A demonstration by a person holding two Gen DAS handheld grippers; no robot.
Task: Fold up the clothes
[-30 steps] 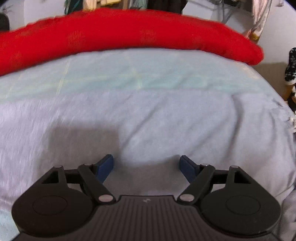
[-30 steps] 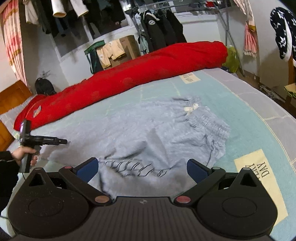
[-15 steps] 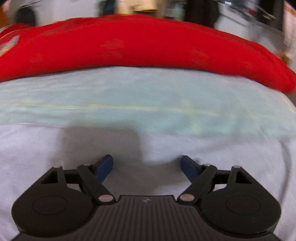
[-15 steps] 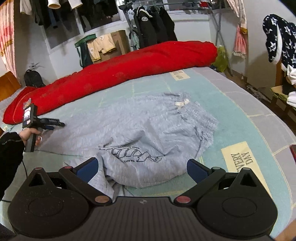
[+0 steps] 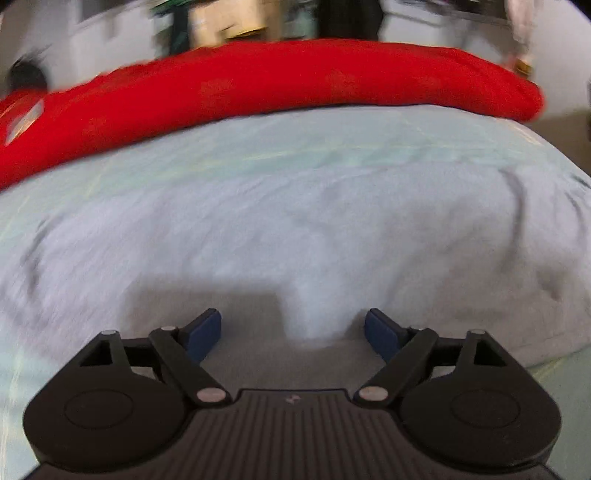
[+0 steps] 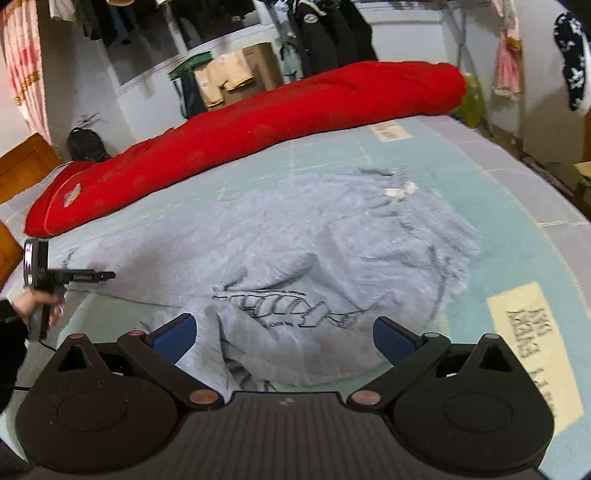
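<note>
Two grippers work over one pale grey garment, which lies spread across the middle of a light green bed cover in the right wrist view, its gathered waistband with a small white tie toward the upper right and a dark outlined print of letters, too warped by folds to read, at its near edge. The right gripper fills the bottom of that frame with its blue-padded jaws standing wide apart; a rumpled fold of the garment lies just beside the left pad, yet nothing is clamped. At the left edge of the same frame a hand in a dark sleeve holds the left gripper, seen side-on above the garment's far corner. In the left wrist view the left gripper hangs over blurred grey cloth with its jaws opening, only bare fabric below the gap and nothing pinched. A long red quilt roll runs along the far side of the bed. On the cover, a cream patch at the right carries dark block letters, seen sideways, that seem to read "EVERY DAY"; a second label near the roll is too small to read. Dark jackets hang at the top centre.
</note>
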